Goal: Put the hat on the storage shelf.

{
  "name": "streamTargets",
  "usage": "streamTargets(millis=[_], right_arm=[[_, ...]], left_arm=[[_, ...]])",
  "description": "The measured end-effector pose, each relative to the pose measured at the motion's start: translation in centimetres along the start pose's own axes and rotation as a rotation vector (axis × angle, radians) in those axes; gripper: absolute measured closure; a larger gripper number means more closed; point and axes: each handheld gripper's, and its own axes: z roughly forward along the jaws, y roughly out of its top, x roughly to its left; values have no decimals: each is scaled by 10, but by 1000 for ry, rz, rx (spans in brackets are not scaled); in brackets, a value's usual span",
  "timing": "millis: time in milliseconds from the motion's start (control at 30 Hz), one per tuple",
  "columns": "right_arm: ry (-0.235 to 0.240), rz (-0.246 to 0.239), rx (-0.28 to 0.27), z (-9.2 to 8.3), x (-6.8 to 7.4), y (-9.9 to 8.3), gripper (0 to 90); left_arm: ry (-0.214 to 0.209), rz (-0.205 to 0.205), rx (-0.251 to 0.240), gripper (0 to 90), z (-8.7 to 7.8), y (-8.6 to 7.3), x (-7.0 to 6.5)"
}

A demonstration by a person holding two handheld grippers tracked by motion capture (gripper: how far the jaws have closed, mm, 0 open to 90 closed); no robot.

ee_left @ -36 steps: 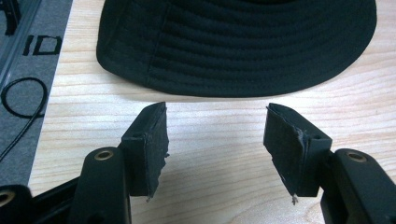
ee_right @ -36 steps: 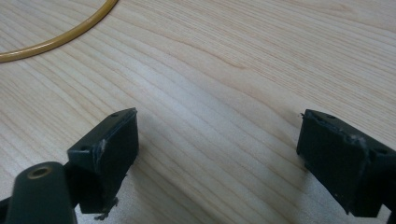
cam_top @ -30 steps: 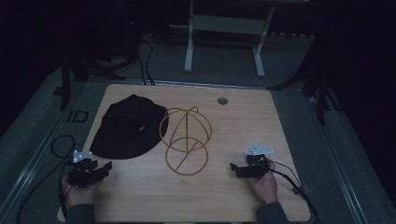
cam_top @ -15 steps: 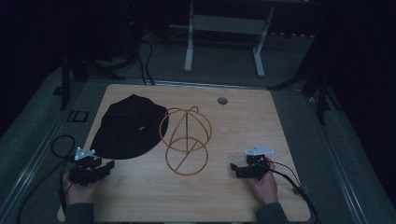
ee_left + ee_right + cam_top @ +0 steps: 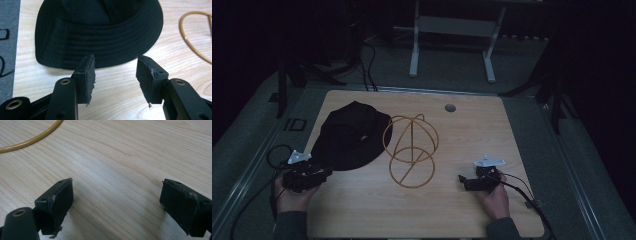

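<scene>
Left gripper view shows stitched rings on the black hat (image 5: pixel 100 37) brim; both the left gripper (image 5: pixel 115 77) and right gripper (image 5: pixel 117 205) have parted, empty jaws.

The room is dim — most of it falls away into black past the worktop (image 5: pixel 472 130), a pale wood slab with rounded corners and a small round grommet (image 5: pixel 450 107) near its far edge. Grey floor (image 5: pixel 452 70) surrounds the worktop on all sides. Beyond the worktop's far edge stands a white frame (image 5: pixel 452 30) on two legs. Left of that frame, dark cables (image 5: pixel 367 65) trail over the floor. A black stand (image 5: pixel 282 85) rises off the worktop's far left corner, another dark stand (image 5: pixel 554 95) off its far right — both barely lit.
</scene>
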Motion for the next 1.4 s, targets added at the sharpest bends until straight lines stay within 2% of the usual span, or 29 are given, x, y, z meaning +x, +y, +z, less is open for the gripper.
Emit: streamTargets(millis=[100, 133, 200, 300, 567, 833, 1233, 1400], right_arm=[[0, 1, 0, 0, 0, 0, 115], [0, 1, 0, 0, 0, 0, 115], [0, 1, 0, 0, 0, 0, 115], [0, 0, 0, 0, 0, 0, 115], [0, 2, 0, 0, 0, 0, 115], [1, -1, 0, 0, 0, 0, 116], [3, -2, -1, 0, 0, 0, 116], [3, -2, -1, 0, 0, 0, 116]], left_arm=[[-18, 8, 9, 511, -1, 7, 4], [-26, 22, 25, 514, 0, 11, 5], [-26, 22, 25, 516, 0, 11, 5], [-29, 44, 42, 519, 2, 19, 7], [-16, 71, 70, 539, 5, 32, 8], [2, 109, 101, 524, 8, 47, 8], [23, 135, 137, 492, 8, 62, 16], [25, 127, 137, 478, 6, 68, 20]])
